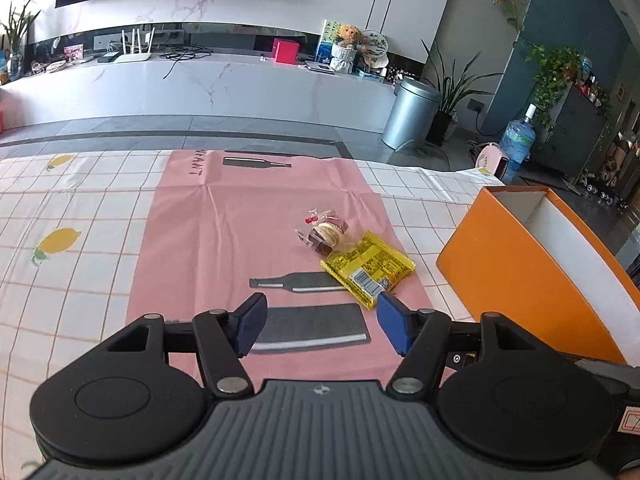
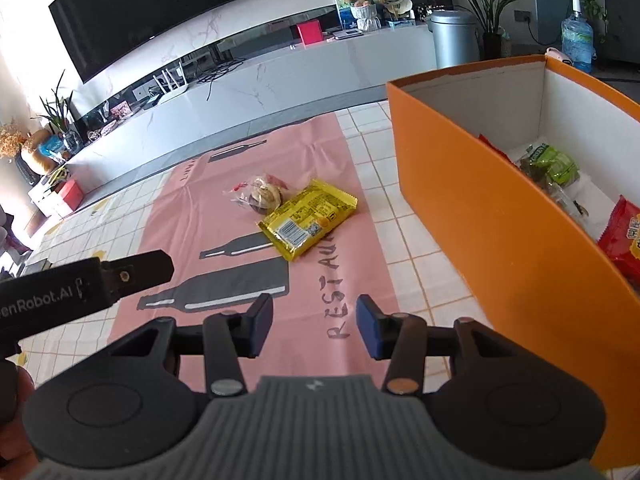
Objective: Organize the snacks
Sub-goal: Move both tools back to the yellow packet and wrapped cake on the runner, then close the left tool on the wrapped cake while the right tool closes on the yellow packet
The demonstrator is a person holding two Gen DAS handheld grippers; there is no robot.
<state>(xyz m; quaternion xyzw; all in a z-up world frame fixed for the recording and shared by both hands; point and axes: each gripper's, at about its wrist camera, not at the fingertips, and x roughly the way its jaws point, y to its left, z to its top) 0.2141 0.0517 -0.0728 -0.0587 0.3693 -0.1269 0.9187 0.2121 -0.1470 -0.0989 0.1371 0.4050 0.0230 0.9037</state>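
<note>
Left claw [image 1: 322,322], lower centre of the left wrist view: blue pads spread wide, nothing between them, held above the near end of the pink mat [image 1: 224,232]. Right claw [image 2: 314,326], lower centre of the right wrist view: pads likewise spread and empty, over the mat's printed lettering. At the left edge of that view, part of the other handheld tool [image 2: 80,288] juts in as a black bar.

Yellow snack packet [image 1: 368,268], right of centre in the left wrist view: lies flat on the mat, barcode face up, just beyond the right pad of the left claw. In the right wrist view the same packet [image 2: 308,218] sits at mid-frame, ahead of the right claw.

Wrapped pastry [image 1: 326,232], just above and left of the yellow packet: in clear film with a red tie, its wrapper touching or slightly overlapping the packet's far corner.

Orange box [image 1: 516,276], right side of both views: open-topped, white inside, standing on the checked cloth of the tabletop [image 1: 72,208] beside the mat's right edge. The right wrist view looks into it: a green packet [image 2: 554,164] lies near its middle and a red packet [image 2: 624,236] at the frame's right edge, with other clear wrappers between that are hard to make out.
</note>
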